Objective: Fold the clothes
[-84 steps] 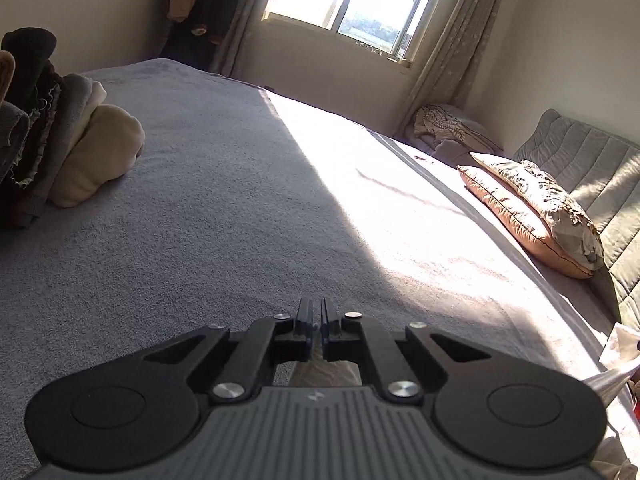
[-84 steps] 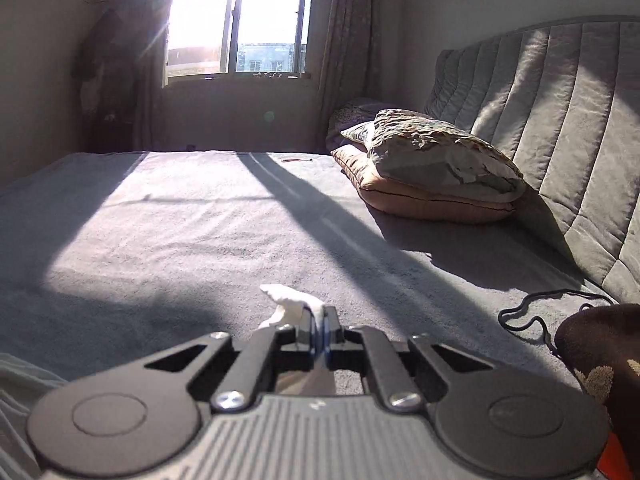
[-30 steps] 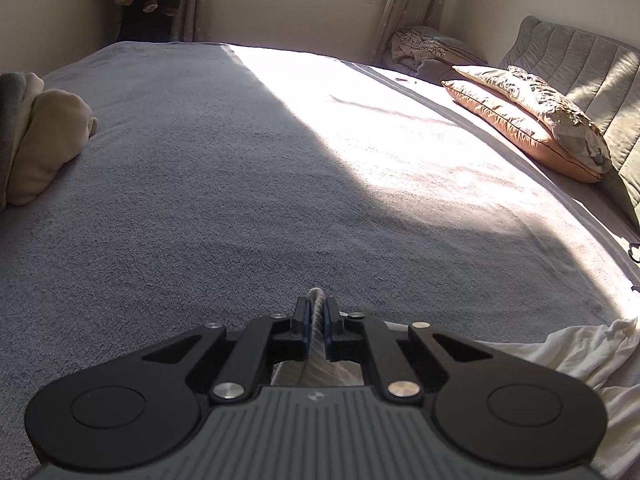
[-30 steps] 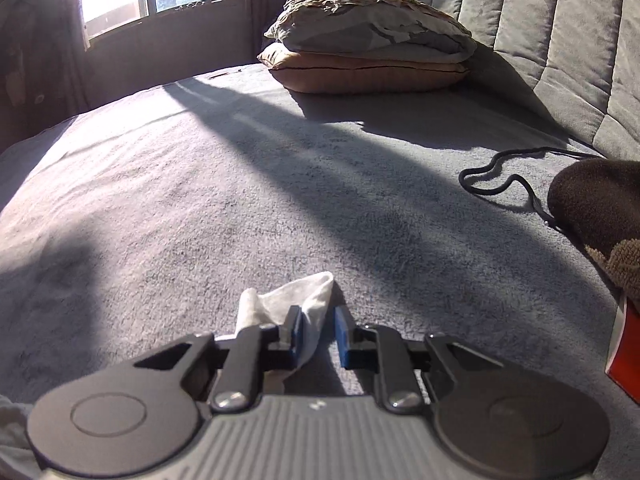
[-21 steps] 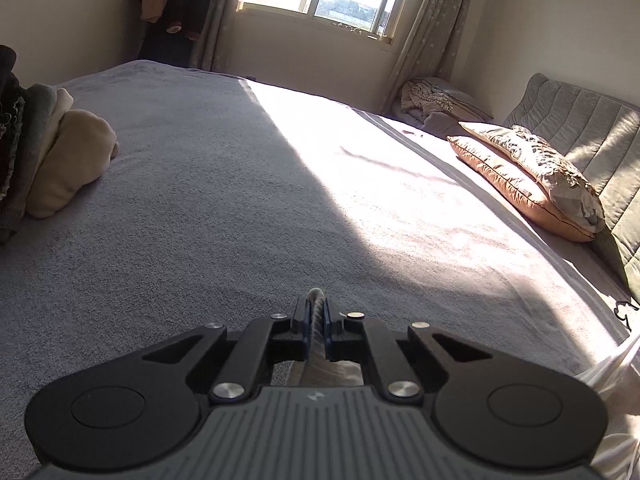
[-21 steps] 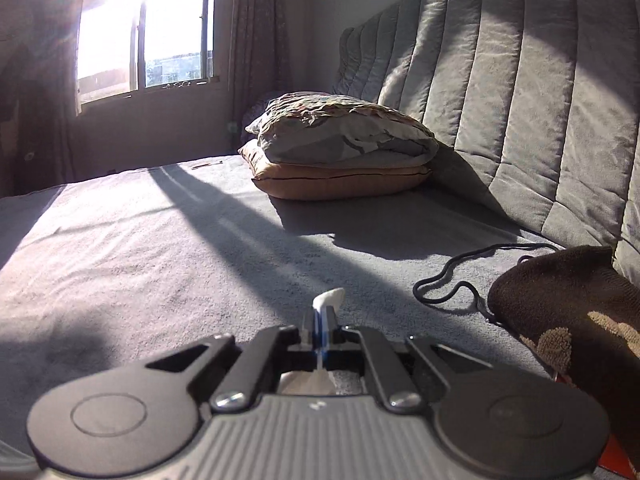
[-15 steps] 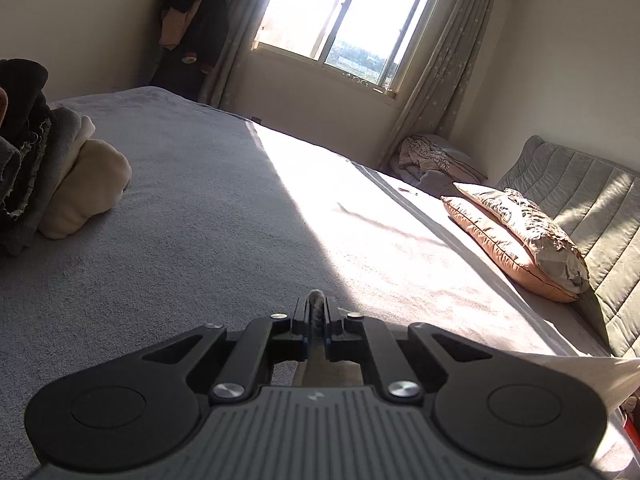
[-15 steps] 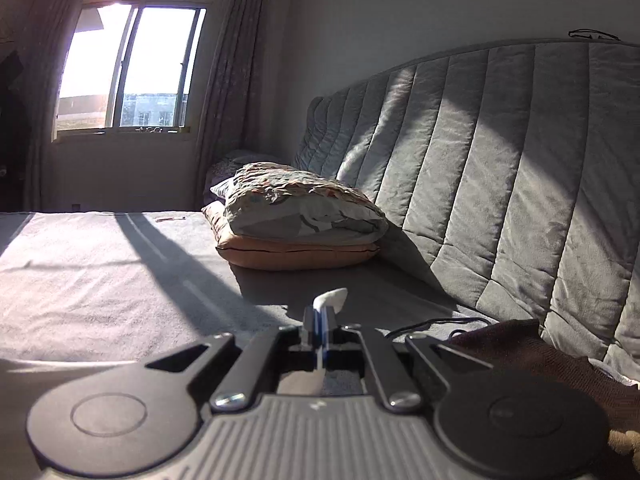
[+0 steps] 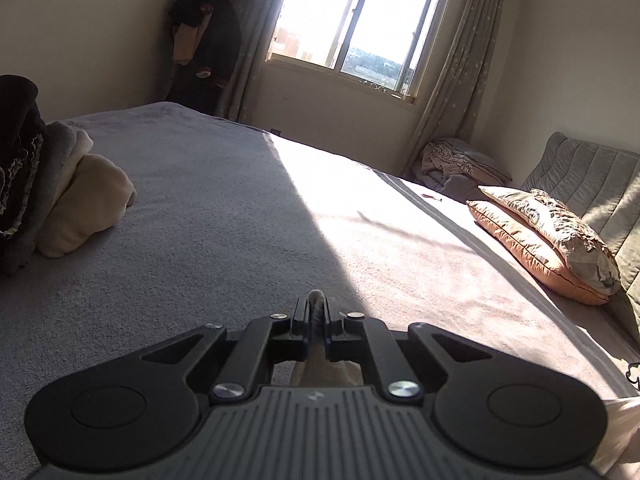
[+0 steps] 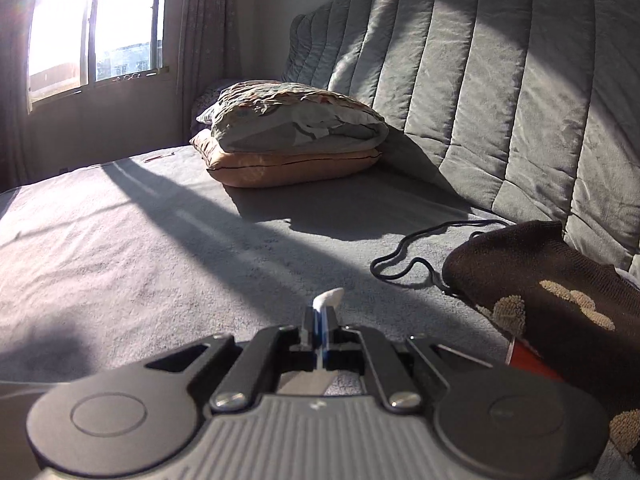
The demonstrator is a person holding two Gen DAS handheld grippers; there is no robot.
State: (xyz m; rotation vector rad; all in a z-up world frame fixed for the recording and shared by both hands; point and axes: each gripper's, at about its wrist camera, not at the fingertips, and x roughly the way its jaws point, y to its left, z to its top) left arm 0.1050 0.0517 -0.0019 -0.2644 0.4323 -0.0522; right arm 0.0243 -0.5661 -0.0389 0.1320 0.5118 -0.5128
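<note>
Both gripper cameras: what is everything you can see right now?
bed: one, grey cover, fills both views
white garment: one, pinched in both sets of jaws
folded clothes pile: one, dark, grey and cream, bed's left edge
pillows: two stacked, patterned grey on orange, by the headboard
headboard: one, grey, quilted
brown garment: one, tan patches, right
black cord: one, beside it
window: one, sunlit, curtained
left gripper: black, shut on cloth
right gripper: black, shut on cloth

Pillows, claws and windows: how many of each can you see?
Pillows on the bed: 2, grey patterned pillow on orange pillow
Claws: 2, left claw, right claw
Windows: 1, window
Total: 5
</note>
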